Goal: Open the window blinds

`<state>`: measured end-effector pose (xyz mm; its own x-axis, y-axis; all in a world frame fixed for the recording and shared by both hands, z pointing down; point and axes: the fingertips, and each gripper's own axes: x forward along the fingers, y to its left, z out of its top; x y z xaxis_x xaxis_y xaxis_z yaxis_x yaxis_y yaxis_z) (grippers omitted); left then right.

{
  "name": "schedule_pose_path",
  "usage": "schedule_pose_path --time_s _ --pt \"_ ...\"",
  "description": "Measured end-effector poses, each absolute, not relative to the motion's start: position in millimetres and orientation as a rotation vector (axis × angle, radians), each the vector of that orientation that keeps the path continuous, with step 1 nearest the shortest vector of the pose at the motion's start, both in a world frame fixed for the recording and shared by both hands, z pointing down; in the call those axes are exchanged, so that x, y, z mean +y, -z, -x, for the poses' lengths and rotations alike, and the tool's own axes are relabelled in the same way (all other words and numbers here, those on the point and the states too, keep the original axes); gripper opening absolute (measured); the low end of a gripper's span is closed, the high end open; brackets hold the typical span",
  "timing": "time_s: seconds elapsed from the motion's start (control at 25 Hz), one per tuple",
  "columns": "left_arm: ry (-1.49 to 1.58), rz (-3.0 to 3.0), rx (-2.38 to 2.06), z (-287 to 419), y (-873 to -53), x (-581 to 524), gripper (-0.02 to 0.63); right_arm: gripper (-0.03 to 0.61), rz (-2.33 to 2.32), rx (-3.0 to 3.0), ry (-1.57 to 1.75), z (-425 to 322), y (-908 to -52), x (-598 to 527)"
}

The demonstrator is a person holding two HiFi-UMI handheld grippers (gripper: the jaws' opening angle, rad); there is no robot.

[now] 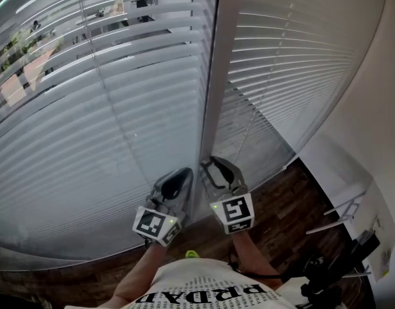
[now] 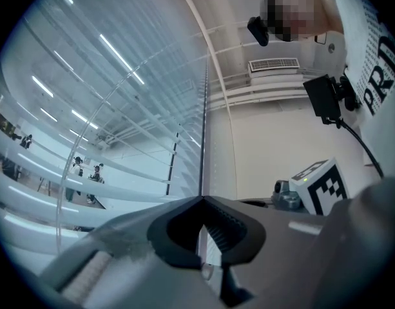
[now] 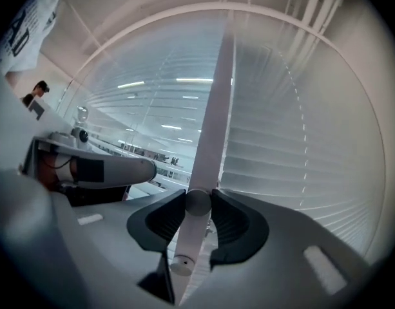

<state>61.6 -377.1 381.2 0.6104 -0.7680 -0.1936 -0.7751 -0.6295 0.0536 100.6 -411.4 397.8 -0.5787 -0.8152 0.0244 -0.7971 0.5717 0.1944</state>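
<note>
Two sets of white slatted blinds hang on either side of a grey window post point(image 1: 216, 76). The left blinds point(image 1: 87, 127) are tilted partly open, with the outside showing through the upper slats. The right blinds point(image 1: 294, 76) look closed. My right gripper point(image 1: 216, 166) is held level at the post, shut on a pale round wand point(image 3: 184, 243) that runs between its fingertips in the right gripper view. My left gripper point(image 1: 183, 174) sits just left of it, close to the left blinds. Its fingertips touch and nothing is held in them point(image 2: 202, 199).
A dark wooden floor point(image 1: 281, 205) lies below the window. A white wall point(image 1: 377, 108) closes in on the right, with a metal stand point(image 1: 342, 221) and black gear point(image 1: 339, 269) at its foot. The person's printed shirt point(image 1: 210, 291) fills the bottom edge.
</note>
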Motion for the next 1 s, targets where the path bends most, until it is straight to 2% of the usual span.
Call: schedule_pose_path --time_s 0.6,1.0 --pt "-0.332 2.786 1.338 -62.3 -377.3 -377.3 0.005 0.130 -1.442 -2.889 -0.199 -106.4 -398.2 -415.3" --pt "-0.360 2.785 1.338 -62.5 -373.9 -376.6 0.005 0.132 -1.457 -2.911 -0.255 -106.4 -397.3 -415.0"
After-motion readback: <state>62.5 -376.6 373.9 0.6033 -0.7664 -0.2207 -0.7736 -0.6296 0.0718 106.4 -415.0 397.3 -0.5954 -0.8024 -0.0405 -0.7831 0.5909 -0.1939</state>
